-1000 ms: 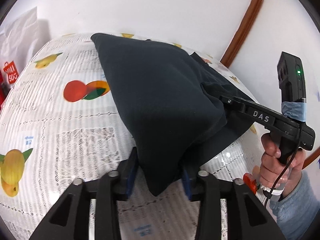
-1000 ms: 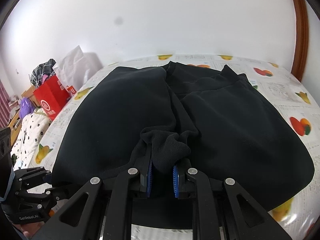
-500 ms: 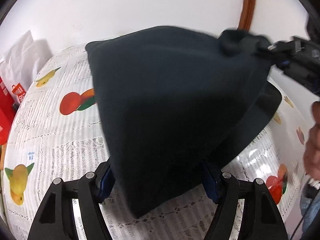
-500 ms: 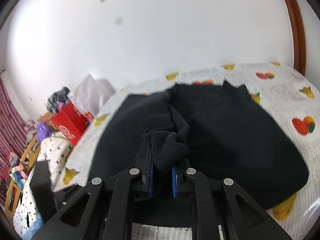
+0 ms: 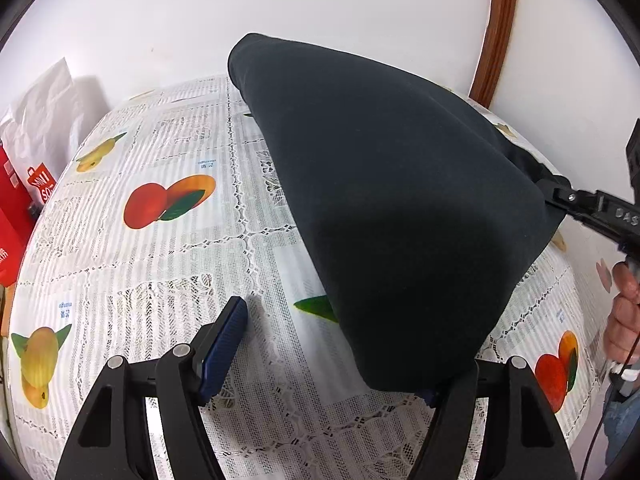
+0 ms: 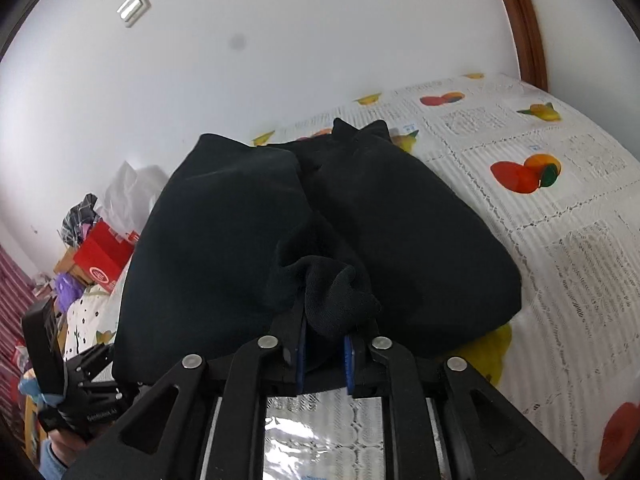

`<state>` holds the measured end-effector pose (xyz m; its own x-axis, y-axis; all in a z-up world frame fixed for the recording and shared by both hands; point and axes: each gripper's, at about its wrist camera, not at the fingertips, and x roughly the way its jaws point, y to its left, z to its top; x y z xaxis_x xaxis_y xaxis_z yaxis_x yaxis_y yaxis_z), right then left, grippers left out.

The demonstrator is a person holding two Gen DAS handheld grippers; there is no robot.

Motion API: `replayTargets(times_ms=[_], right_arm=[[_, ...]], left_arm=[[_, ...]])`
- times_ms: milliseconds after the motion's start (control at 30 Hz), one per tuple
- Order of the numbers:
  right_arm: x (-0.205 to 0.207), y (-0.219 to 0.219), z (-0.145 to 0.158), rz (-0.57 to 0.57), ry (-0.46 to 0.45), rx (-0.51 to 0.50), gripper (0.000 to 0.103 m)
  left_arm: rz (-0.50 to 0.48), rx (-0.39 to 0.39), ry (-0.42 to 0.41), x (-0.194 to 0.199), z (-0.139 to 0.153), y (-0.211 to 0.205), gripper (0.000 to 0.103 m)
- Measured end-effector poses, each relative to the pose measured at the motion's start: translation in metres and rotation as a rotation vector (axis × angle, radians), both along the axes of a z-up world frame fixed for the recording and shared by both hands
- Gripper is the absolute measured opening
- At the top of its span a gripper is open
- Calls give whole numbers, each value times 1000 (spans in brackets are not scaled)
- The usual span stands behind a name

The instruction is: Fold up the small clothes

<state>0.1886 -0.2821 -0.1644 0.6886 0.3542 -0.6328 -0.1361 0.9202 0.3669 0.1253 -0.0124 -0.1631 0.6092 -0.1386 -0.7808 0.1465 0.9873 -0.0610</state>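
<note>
A black garment (image 5: 400, 200) lies on the fruit-print tablecloth (image 5: 160, 260), with one side raised like a tent. My right gripper (image 5: 560, 196) holds that raised edge at the far right. In the right wrist view a bunched fold of the garment (image 6: 240, 220) sits between the blue pads of the right gripper (image 6: 324, 344); the jaws are opening, but the cloth is still pinched. My left gripper (image 5: 332, 344) stands open over the tablecloth. Its left pad (image 5: 224, 348) is bare, and the garment's near corner hangs over and hides its right finger.
A red shopping bag (image 5: 24, 200) and a white bag (image 5: 44, 112) stand off the table's left side. A brown wooden door frame (image 5: 496, 28) runs up the white wall. A hand (image 5: 620, 320) grips the right tool. Clutter and a red bag (image 6: 104, 256) lie beyond the table.
My left gripper has opened and let go of the garment's corner. The right gripper has lifted its fold and carried it across, and its pads now stand slightly wider apart.
</note>
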Motion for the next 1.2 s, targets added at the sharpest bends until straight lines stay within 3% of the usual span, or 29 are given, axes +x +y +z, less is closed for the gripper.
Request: replayTargets(times_ms=[133, 200, 367, 500, 567, 667, 733, 800, 833, 967, 1100, 1167, 1200], right_arm=[[-2, -1, 22, 40, -45, -9, 34], [3, -1, 34, 44, -86, -18, 52], [44, 14, 57, 99, -98, -35, 57], [91, 36, 45, 131, 11, -65, 57], [116, 46, 25, 151, 117, -63, 57], [128, 51, 5, 159, 186, -44, 57], [124, 58, 4, 172, 155, -53, 48], [119, 68, 8, 220, 127, -83, 19], [115, 76, 11, 229, 102, -130, 12], [98, 83, 27, 233, -27, -247, 7], [72, 52, 67, 161, -198, -179, 7], [56, 45, 74, 124, -278, -230, 7], [58, 45, 69, 122, -262, -246, 7]], left_arm=[[-2, 4, 1, 0, 0, -2, 71], [-7, 3, 6, -3, 2, -7, 71], [-20, 4, 15, 4, 3, -6, 72], [-26, -2, 10, 7, 2, -6, 72], [-26, -3, 6, 8, 1, -6, 72], [-28, -1, 5, 7, -1, -5, 73], [-29, 3, 4, 7, -1, -5, 73], [-28, 3, 3, 6, 0, -6, 73], [-28, 3, 3, 6, 0, -6, 73], [-27, 4, 4, 6, -1, -6, 74], [-27, 6, 4, 6, -1, -7, 74], [-27, 10, 4, 6, 0, -8, 74], [-27, 10, 4, 6, 0, -8, 74]])
